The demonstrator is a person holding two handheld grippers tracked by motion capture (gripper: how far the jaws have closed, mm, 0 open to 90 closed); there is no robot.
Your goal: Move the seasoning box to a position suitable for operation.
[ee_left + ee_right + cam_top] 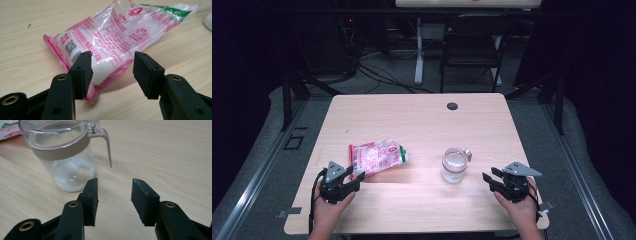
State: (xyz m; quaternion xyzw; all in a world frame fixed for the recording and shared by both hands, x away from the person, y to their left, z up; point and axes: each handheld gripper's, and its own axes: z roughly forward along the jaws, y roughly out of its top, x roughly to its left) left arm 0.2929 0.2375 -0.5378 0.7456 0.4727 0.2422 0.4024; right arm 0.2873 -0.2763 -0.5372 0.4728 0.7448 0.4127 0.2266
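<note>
I had the left hand-held gripper (358, 175) down low at the near end of the pink-and-clear bag (377, 156) lying flat on the counter (422, 120), jaws apart with the bag's corner just ahead of them and nothing clamped. To the right of the bag, well apart from it, stood the clear jar (454, 165) with its beige collar and thin handle, upright. My right hand-held gripper (489, 181) sat just right of the jar, jaws also spread and empty, the jar ahead and to one side of them.

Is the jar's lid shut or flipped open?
Shut: the clear lid sits flat in the tan collar of the upright jar.
</note>
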